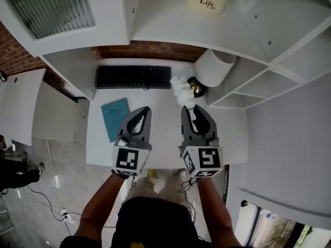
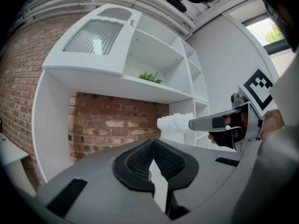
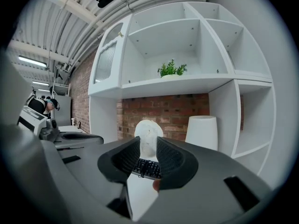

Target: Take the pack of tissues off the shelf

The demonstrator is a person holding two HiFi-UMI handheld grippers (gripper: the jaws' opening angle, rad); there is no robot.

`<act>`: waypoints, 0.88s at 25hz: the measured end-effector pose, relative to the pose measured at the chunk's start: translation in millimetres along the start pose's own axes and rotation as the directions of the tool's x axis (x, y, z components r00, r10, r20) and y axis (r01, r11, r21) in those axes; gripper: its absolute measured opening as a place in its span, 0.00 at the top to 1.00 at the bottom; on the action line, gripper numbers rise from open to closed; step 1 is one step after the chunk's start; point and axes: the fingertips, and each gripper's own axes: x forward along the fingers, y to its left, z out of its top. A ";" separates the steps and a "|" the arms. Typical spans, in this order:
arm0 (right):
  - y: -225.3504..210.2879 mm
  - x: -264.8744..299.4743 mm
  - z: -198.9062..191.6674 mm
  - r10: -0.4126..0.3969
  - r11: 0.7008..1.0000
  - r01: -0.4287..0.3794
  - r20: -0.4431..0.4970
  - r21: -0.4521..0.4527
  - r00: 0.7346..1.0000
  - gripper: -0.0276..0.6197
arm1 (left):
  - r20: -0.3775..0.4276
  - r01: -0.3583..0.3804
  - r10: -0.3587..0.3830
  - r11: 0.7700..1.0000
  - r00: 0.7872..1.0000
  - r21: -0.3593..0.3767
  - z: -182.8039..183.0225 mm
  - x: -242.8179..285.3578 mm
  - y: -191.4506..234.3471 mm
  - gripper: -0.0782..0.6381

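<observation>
Desk (image 1: 161, 130): right tongs (image 1: 187, 109) grip, seemingly, tissues (image 1: 182, 89).

Pretty clean setup here: a white flat-topped desk (image 1: 165, 130) pushed against a red brick wall (image 1: 150, 50), with a big white open-cubby shelving unit (image 1: 170, 25) above and along the right. Upper left there's a white cabinet door with ribbed glass (image 1: 51, 6). Grey smooth floor (image 1: 62, 185) lower left, a daylight window with greenery outside (image 2: 275, 34) upper right, and a ceiling strip light (image 3: 32, 60).

head view looks steeply down; both gripper views face the shelf (image 3: 187, 84).
</observation>
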 end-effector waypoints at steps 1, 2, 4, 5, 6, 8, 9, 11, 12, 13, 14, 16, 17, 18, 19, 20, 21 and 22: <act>1.1 1.4 -5.1 0.001 1.000 -0.001 -0.008 0.005 1.000 0.79 | -0.007 -0.001 0.001 1.000 1.000 -0.004 -4.3 -0.2 0.8 0.87; 2.0 2.6 -9.9 0.002 1.000 -0.002 -0.015 0.009 1.000 0.79 | -0.012 -0.002 0.002 1.000 1.000 -0.008 -8.1 -0.4 1.5 0.87; 2.7 4.4 -19.3 0.003 1.000 -0.002 -0.029 0.012 1.000 0.79 | -0.014 -0.004 0.004 1.000 1.000 -0.015 -14.2 -0.2 1.9 0.87; 2.8 4.9 -24.1 0.002 1.000 -0.002 -0.035 0.012 0.999 0.79 | -0.015 -0.004 0.004 1.000 1.000 -0.017 -17.3 0.1 1.8 0.87; 3.0 5.2 -29.2 0.001 1.000 -0.001 -0.041 0.012 0.999 0.79 | -0.019 -0.002 0.002 1.000 1.000 -0.016 -21.1 0.3 1.7 0.87; 4.3 5.1 -40.2 -0.001 1.000 0.002 -0.056 0.014 0.998 0.79 | -0.033 -0.002 0.001 1.000 0.999 -0.020 -29.1 0.0 2.3 0.87; 5.2 4.8 -45.9 -0.001 1.000 0.002 -0.066 0.016 0.998 0.79 | -0.039 -0.005 0.004 1.000 0.999 -0.026 -32.9 -0.4 2.8 0.87; 6.7 4.2 -56.6 0.001 1.000 0.001 -0.084 0.021 0.996 0.79 | -0.053 -0.011 0.010 0.999 0.999 -0.036 -40.8 -1.2 3.6 0.87; 7.0 4.0 -61.3 0.002 1.000 0.000 -0.093 0.022 0.996 0.79 | -0.060 -0.014 0.011 0.999 0.998 -0.041 -44.7 -1.4 3.6 0.87; 7.0 3.9 -65.6 0.003 1.000 -0.001 -0.100 0.024 0.995 0.79 | -0.067 -0.016 0.013 0.999 0.998 -0.044 -48.5 -1.3 3.3 0.87; 7.0 3.9 -69.6 0.004 1.000 -0.001 -0.107 0.027 0.994 0.79 | -0.073 -0.017 0.014 0.999 0.997 -0.048 -52.2 -1.3 2.9 0.87; 6.9 3.8 -77.3 0.005 0.999 -0.001 -0.120 0.033 0.993 0.79 | -0.086 -0.020 0.015 0.998 0.996 -0.053 -59.5 -1.5 2.1 0.87; 6.9 3.8 -81.3 0.005 0.999 -0.001 -0.126 0.035 0.992 0.79 | -0.093 -0.023 0.017 0.998 0.996 -0.057 -63.8 -1.9 2.1 0.87; 7.1 3.8 -85.5 0.004 0.999 0.000 -0.131 0.036 0.991 0.79 | -0.102 -0.028 0.021 0.998 0.995 -0.063 -68.8 -2.7 3.0 0.87; 7.5 4.2 -90.1 0.004 0.999 0.001 -0.137 0.037 0.991 0.79 | -0.111 -0.036 0.028 0.997 0.993 -0.069 -74.3 -3.7 4.7 0.87; 8.1 4.9 -95.2 0.004 0.999 0.001 -0.142 0.037 0.990 0.79 | -0.119 -0.045 0.036 0.996 0.992 -0.076 -79.7 -4.6 6.9 0.87; 8.5 5.5 -100.8 0.004 0.999 0.001 -0.150 0.037 0.989 0.79 | -0.126 -0.053 0.042 0.995 0.991 -0.082 -84.6 -5.3 8.8 0.87; 8.9 6.0 -106.7 0.004 0.999 0.002 -0.158 0.038 0.987 0.79 | -0.133 -0.058 0.046 0.995 0.990 -0.086 -89.4 -6.0 10.1 0.87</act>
